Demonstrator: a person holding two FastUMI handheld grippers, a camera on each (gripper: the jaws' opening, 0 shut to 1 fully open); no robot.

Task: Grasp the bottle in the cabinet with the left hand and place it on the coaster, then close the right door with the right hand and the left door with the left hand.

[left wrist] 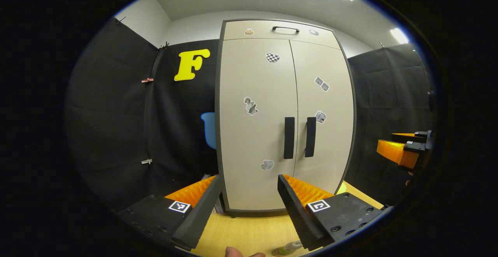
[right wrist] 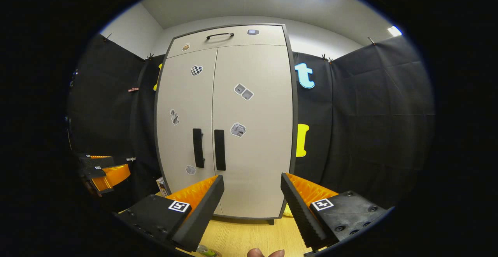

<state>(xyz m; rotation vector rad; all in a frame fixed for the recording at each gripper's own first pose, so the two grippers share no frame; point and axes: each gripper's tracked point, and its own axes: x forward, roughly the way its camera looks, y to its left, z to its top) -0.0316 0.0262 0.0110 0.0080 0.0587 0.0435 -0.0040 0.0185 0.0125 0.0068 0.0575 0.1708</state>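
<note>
Left gripper view showed the tall beige two-door cabinet [left wrist: 286, 113] standing on the pale wooden table [left wrist: 249, 233], both doors shut. My left gripper [left wrist: 249, 206] and right gripper [right wrist: 252, 206] were spread, empty. The bottle [left wrist: 287, 248] sat at the table's near edge.

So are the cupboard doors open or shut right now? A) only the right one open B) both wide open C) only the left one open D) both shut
D: in the left gripper view both doors of the cabinet lie flat and flush, their two black handles side by side along the middle seam, and nothing of the inside shows.
</note>
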